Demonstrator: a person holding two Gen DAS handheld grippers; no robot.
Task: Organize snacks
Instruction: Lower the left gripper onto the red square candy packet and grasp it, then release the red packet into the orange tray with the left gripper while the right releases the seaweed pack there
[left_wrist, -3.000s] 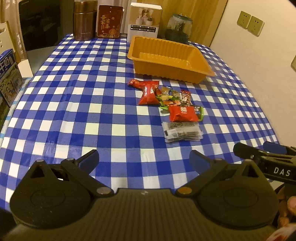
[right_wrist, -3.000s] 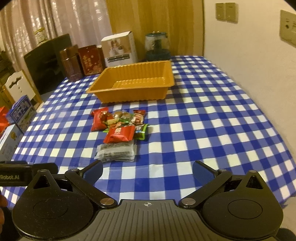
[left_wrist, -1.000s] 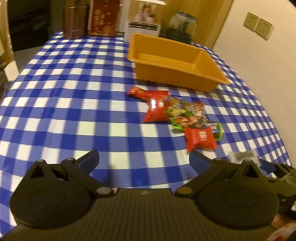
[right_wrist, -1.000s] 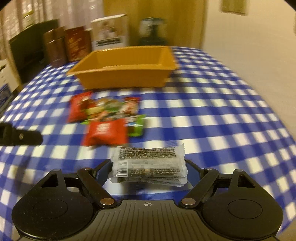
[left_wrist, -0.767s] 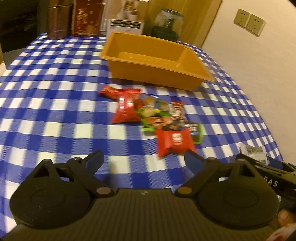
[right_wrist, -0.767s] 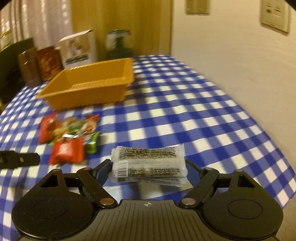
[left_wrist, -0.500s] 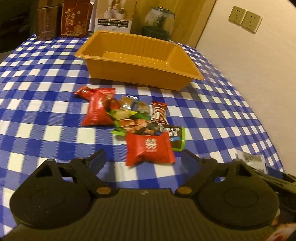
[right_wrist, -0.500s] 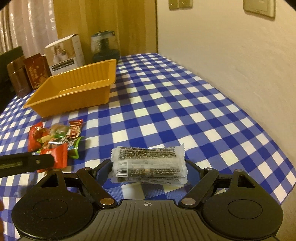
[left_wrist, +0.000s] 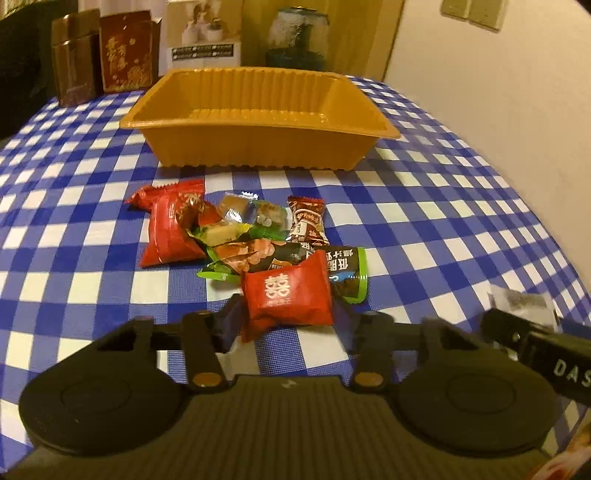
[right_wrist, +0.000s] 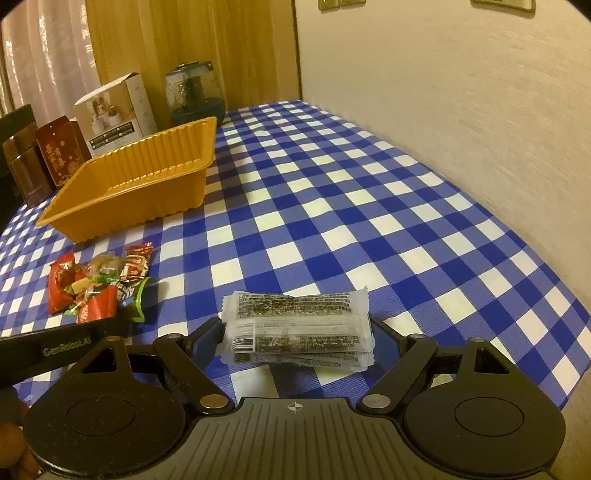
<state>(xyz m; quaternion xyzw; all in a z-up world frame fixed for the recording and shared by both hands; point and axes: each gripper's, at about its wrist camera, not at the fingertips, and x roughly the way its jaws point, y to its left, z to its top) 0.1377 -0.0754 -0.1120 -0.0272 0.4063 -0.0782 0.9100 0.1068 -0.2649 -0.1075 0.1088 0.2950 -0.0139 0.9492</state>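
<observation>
A pile of wrapped snacks (left_wrist: 255, 236) lies on the blue checked tablecloth in front of an empty orange tray (left_wrist: 258, 118). My left gripper (left_wrist: 288, 317) is closed around a red snack packet (left_wrist: 288, 295) at the near edge of the pile. My right gripper (right_wrist: 295, 339) is shut on a clear packet of dark sesame bars (right_wrist: 297, 332), held above the table right of the pile (right_wrist: 99, 288). The tray also shows in the right wrist view (right_wrist: 136, 181). The right gripper and its packet show at the right in the left wrist view (left_wrist: 524, 306).
Brown tins (left_wrist: 74, 62), a red box (left_wrist: 127, 55), a white box (left_wrist: 205, 33) and a glass jar (left_wrist: 297, 40) stand behind the tray. A wall (right_wrist: 461, 110) runs along the table's right side. The table edge (right_wrist: 576, 369) is near my right gripper.
My left gripper has moved forward to the pile and closed on the red packet. My right gripper has swung right with the sesame packet still in it.
</observation>
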